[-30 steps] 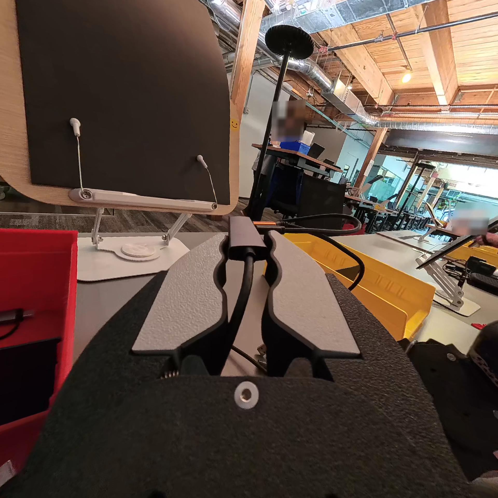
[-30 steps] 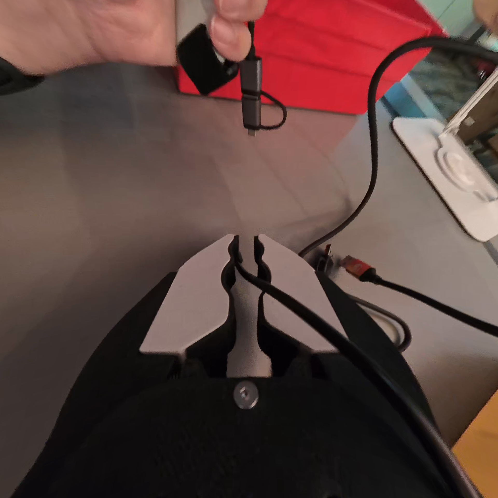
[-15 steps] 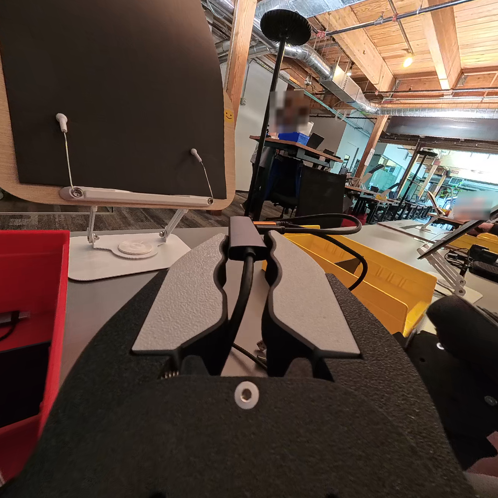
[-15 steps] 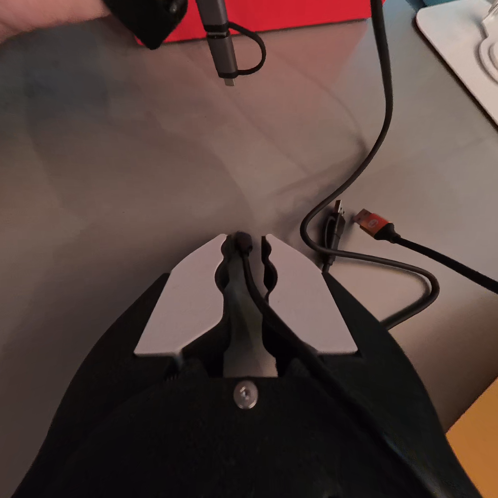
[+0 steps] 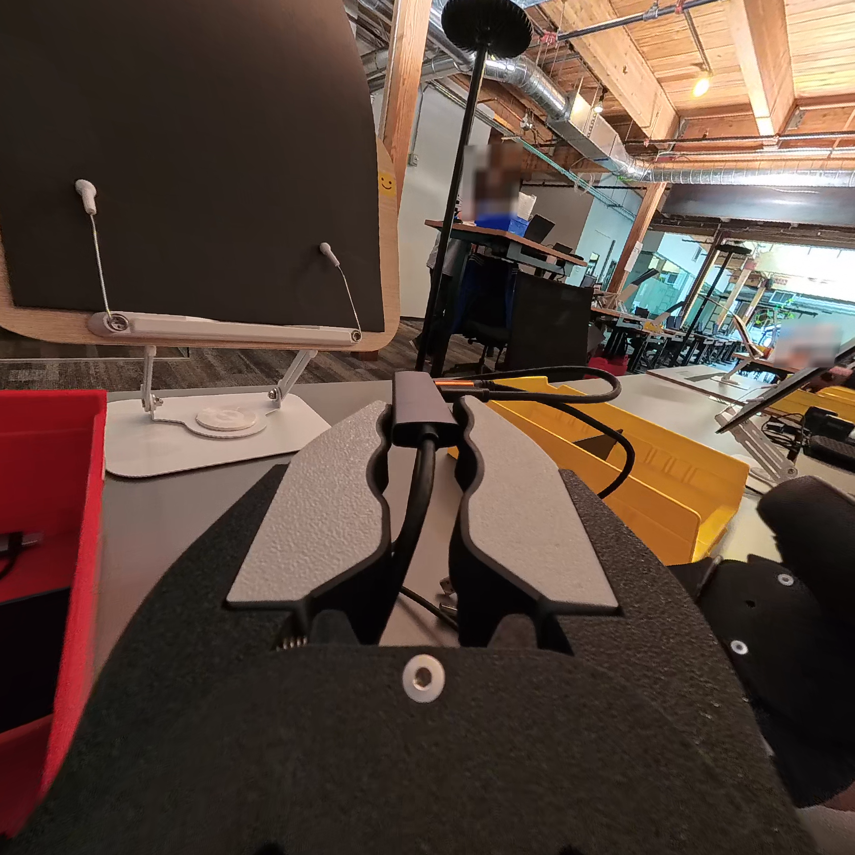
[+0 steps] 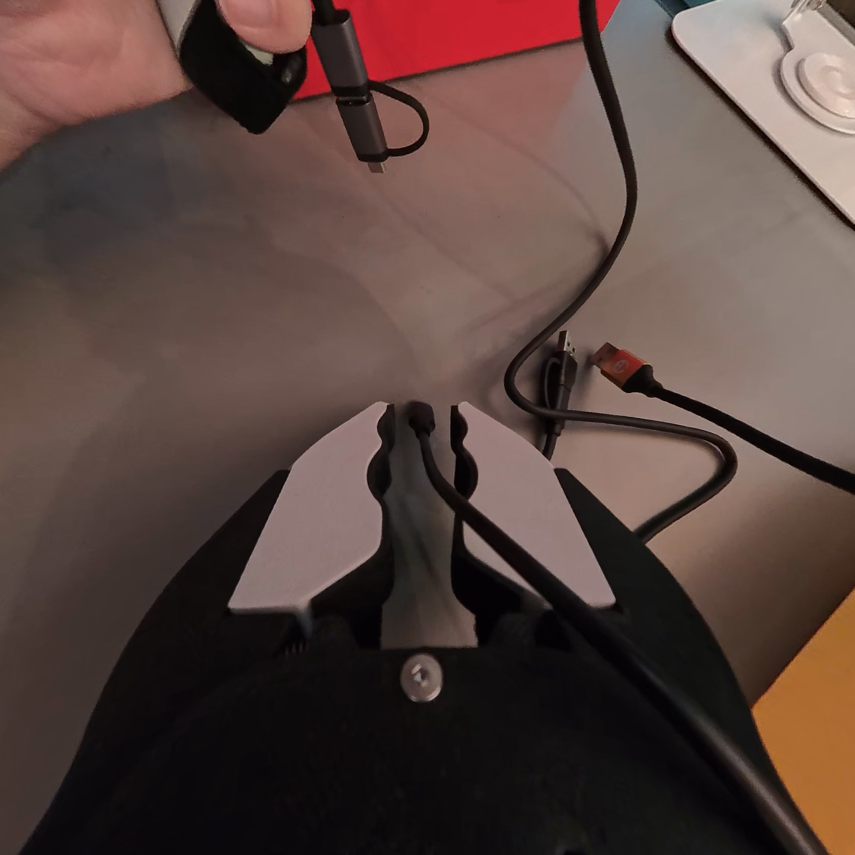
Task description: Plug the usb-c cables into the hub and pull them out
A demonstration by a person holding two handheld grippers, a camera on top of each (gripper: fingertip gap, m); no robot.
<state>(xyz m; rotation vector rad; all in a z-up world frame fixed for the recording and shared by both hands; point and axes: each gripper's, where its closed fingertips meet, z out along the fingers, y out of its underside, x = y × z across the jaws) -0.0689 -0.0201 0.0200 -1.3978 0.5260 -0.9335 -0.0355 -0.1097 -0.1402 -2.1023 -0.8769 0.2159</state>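
Top left of the right wrist view, a hand [image 6: 88,60] is cut off by the frame edge. The red bin [image 5: 44,486] runs off the left edge of the left wrist view. Two mosaic patches blur distant people there.

The right gripper [image 6: 422,409] hangs over the grey worktop [image 6: 208,324], its fingers [image 6: 324,499] slightly parted around a small black plug [image 6: 418,412] whose thin cable [image 6: 532,555] trails back over the right-hand finger. Well ahead of the fingertips a hand [image 6: 92,60] holds a grey plug with an adapter [image 6: 356,97], tip pointing down and clear of the worktop. Just right of the fingertips lie a dark connector [image 6: 564,365] and an orange plug [image 6: 620,365], a black cable [image 6: 615,208] curving past them toward a red bin [image 6: 462,27].
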